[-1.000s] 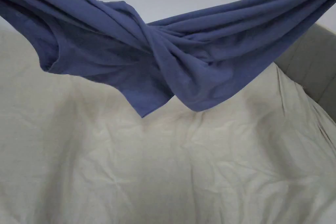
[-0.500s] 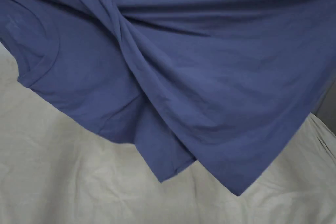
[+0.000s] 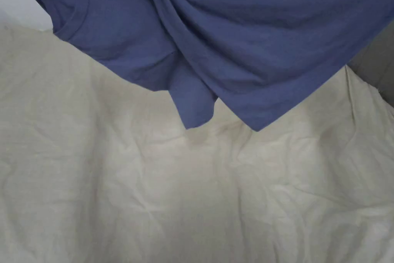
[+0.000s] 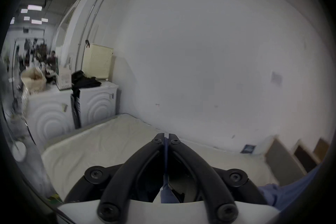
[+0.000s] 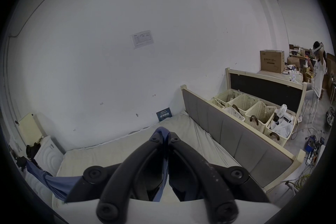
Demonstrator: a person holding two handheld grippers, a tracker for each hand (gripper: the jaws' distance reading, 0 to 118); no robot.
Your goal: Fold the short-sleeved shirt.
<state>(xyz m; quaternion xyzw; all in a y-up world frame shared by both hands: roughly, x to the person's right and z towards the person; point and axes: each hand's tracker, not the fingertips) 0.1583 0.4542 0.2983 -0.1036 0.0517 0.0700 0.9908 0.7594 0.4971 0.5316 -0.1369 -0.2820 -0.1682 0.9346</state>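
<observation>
The blue shirt (image 3: 246, 36) hangs in the air above the bed (image 3: 192, 198), clear of the sheet, stretched wide and twisted on itself near the middle, so that two loose corners droop toward the mattress. A ribbed edge, perhaps a collar or sleeve opening, shows at its left side. The left gripper (image 4: 166, 137) is closed on a thin fold of the shirt, the cloth running down between its two jaws. The right gripper (image 5: 164, 137) is likewise clamped on the shirt, with a bunch of blue cloth poking out past its tips. Beyond the bed's grey headboard (image 5: 236, 137) stand several cream baskets (image 5: 254, 111). At the bed's other end are two washers (image 4: 72, 109).
</observation>
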